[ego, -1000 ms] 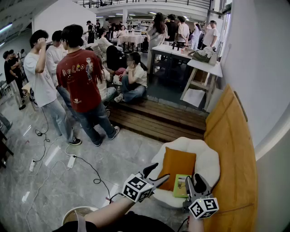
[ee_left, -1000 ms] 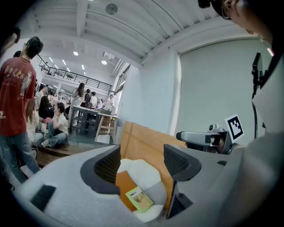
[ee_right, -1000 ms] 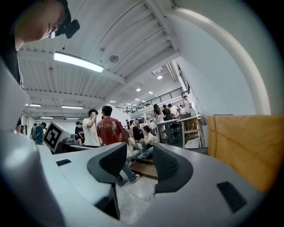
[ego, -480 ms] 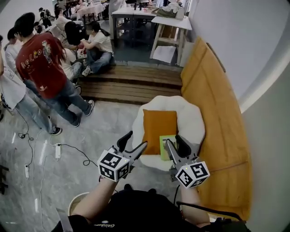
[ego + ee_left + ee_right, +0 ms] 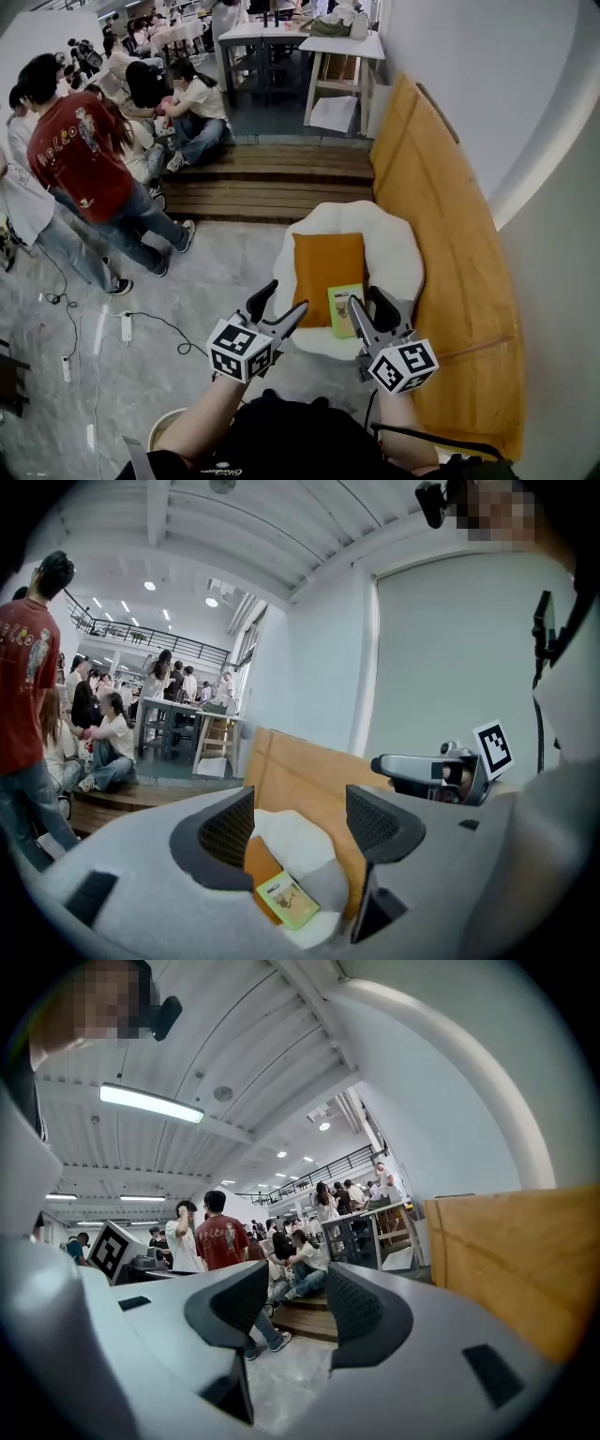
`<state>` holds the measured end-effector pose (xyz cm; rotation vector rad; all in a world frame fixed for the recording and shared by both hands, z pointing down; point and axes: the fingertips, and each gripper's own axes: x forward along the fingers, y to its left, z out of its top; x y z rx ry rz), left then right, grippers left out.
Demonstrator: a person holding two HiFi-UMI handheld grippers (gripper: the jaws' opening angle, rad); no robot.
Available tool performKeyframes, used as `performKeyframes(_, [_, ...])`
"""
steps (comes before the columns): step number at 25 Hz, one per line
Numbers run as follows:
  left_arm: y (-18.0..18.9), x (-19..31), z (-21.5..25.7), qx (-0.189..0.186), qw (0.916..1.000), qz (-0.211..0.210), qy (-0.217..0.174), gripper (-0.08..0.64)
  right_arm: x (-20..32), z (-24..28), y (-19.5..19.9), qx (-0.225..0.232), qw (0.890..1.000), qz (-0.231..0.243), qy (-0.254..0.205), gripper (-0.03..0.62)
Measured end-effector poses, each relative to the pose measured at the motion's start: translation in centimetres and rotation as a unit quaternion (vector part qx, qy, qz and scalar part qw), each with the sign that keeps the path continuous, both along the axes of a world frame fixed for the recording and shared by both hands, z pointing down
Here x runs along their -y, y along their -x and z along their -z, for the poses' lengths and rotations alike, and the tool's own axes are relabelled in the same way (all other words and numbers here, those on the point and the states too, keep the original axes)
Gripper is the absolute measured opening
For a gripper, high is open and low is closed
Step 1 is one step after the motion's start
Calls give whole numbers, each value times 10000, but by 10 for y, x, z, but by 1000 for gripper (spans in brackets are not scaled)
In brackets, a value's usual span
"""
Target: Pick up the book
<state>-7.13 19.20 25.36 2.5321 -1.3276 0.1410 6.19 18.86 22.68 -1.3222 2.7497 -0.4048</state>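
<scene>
Book (image 5: 343,307) lies flat on the white chair (image 5: 398,253), against the near right corner of the orange cushion (image 5: 323,267). Left claw (image 5: 283,302) is open and empty, short of the chair, with the book in line between its jaws. Right claw (image 5: 366,302) is closed on nothing, held level just short of the book. Neither touches the book.
</scene>
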Motion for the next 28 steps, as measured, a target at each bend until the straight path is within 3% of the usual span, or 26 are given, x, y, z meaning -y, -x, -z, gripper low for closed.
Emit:
performKeyframes(7, [-55,11,-2,218,9996,-98,155,313,17,-6,-52,24,9999,-44,123,183])
performKeyframes(10, [-62,8,-2,259,9995,-76,175,313,14,-7,-63,-7,9998,-69,164,183])
performKeyframes(17, [-56,24,-26,-22,9997,-115,205,313,21,-26,-62,-147,9995,-224,159,181])
performKeyframes(28, [12,153,-22,-295,9988,-381,113,313,138,-19,5,-501,9974,-503,131,182])
